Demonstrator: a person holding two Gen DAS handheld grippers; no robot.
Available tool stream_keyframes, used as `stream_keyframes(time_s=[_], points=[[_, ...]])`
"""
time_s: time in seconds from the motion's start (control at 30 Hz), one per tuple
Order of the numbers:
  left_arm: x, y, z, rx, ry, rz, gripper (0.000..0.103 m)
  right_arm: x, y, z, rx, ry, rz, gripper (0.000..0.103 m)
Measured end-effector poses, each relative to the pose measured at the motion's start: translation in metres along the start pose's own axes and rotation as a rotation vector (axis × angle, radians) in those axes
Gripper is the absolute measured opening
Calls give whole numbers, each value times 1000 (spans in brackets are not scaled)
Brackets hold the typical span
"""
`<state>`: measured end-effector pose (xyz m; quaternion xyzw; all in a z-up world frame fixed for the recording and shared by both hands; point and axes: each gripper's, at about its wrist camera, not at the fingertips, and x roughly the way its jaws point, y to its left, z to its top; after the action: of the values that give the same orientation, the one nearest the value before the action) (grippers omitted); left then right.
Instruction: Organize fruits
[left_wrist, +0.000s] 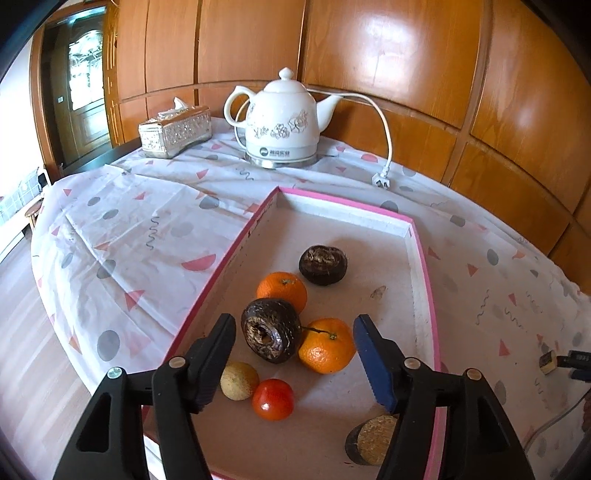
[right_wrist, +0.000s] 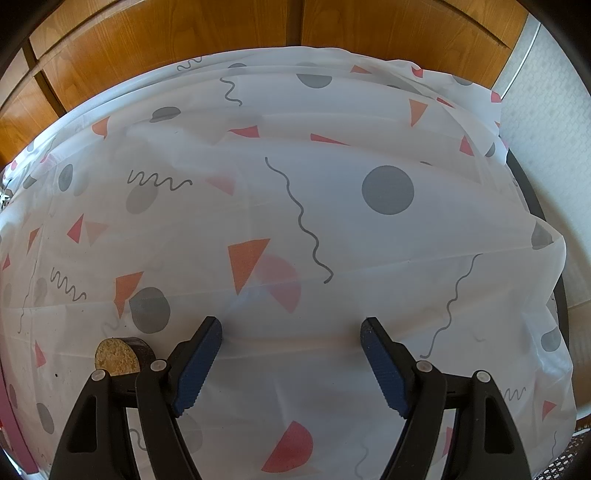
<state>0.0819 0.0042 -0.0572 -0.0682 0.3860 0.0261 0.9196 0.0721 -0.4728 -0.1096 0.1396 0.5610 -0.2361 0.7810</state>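
In the left wrist view a pink-rimmed shallow tray (left_wrist: 424, 266) holds two oranges (left_wrist: 282, 290) (left_wrist: 327, 345), two dark brown water chestnuts (left_wrist: 271, 328) (left_wrist: 323, 264), a red tomato (left_wrist: 273, 399), a small pale yellow fruit (left_wrist: 239, 380) and a dark cut cylinder piece (left_wrist: 371, 439). My left gripper (left_wrist: 293, 360) is open above the tray's near end, its jaws either side of the near chestnut and orange. My right gripper (right_wrist: 291, 365) is open and empty over bare tablecloth. Another cut cylinder piece (right_wrist: 120, 356) lies on the cloth beside its left finger.
A white patterned tablecloth (left_wrist: 147, 229) covers the round table. A white electric kettle (left_wrist: 282, 122) with cord and plug (left_wrist: 382, 181) and a silver tissue box (left_wrist: 175, 131) stand at the back. Wooden wall panels surround the table. The tray's pink edge (right_wrist: 14, 432) shows at the far left.
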Motion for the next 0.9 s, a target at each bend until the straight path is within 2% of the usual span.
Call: stream_keyframes(time_s=[0.53,0.73,0.9], points=[[-21,33,4,-59,-33,30,70,-1,2,-2,-2,-16,-3,79],[-22,51,4,-99,-34,52,73,2,-2,-6,5,-34,-5,83],[-21,57,2,-104,-31,43,73,-1,-9,-6,52,0,26,80]])
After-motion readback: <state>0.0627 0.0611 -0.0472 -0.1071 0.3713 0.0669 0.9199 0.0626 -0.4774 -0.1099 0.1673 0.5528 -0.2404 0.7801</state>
